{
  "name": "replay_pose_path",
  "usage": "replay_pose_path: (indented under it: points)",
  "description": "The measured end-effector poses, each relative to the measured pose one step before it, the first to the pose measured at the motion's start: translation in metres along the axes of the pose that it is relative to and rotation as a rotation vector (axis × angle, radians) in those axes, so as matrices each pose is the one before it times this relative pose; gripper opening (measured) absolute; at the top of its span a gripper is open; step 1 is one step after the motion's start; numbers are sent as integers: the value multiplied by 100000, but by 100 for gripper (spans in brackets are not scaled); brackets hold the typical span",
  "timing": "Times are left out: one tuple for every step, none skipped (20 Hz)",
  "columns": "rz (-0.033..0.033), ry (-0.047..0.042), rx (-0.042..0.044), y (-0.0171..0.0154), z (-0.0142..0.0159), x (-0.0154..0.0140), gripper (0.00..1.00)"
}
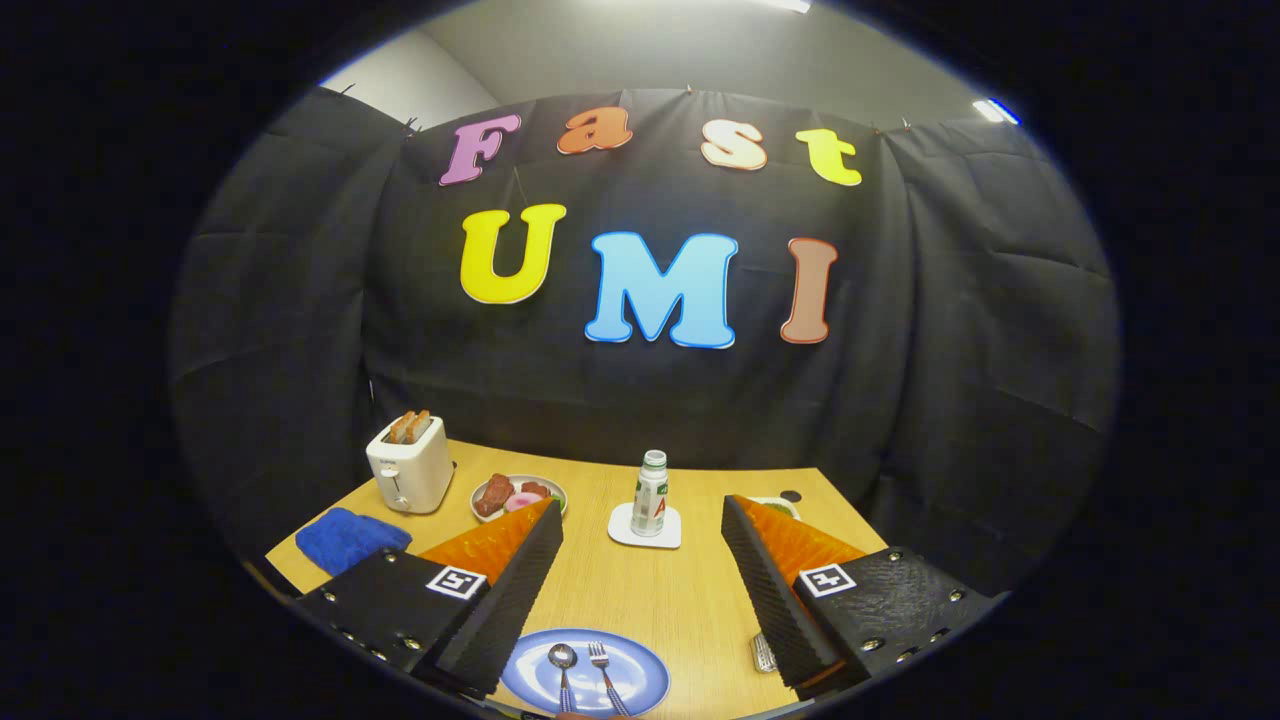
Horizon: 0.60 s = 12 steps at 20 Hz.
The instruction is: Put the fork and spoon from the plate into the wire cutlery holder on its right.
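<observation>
Gripper released, fingers wide, above round blue plate w/ small metal spoon & fork. Risk: they lie close together; could grab both or knock one.

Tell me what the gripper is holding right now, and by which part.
Nothing. The gripper is open, its fingers spread wide with only bare table between them. The spoon and fork lie side by side on the blue plate, untouched.

Plates: two, a blue plate and a food plate
Spoon: one
Fork: one
Toaster: one
Bottle: one
Coaster: one
Blue cloth: one
Wire holder: one, partly hidden
Gripper: one, fingers spread apart
</observation>
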<state>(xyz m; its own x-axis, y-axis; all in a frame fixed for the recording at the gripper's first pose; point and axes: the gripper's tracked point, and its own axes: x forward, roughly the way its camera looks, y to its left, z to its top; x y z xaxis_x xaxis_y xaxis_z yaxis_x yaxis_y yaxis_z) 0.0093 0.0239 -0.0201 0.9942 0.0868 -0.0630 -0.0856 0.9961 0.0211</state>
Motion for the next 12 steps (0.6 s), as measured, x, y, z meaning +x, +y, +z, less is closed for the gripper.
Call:
replay_pose_path:
  points:
    - [431,2865,-76,-56,-972,267,98]
    - [500,3212,-569,98,-895,260,98]
    - [900,4045,-592,225,-1360,384,98]
    - [1201,5997,-636,277,-1598,585,98]
    - [2689,7976,-1278,552,-2484,720,98]
    - [2134,8705,-1183,395,-2226,717,98]
    - [872,7646,-435,220,-2007,989,98]
    - [375,5674,280,-34,-1428,440,99]
    - [-585,3337,972,-154,-1020,376,99]
    - [278,3028,470,-48,-786,239,98]
    - [-514,3624,-520,-39,-1253,588,98]
    - [-835,2917,-919,-187,-884,422,98]
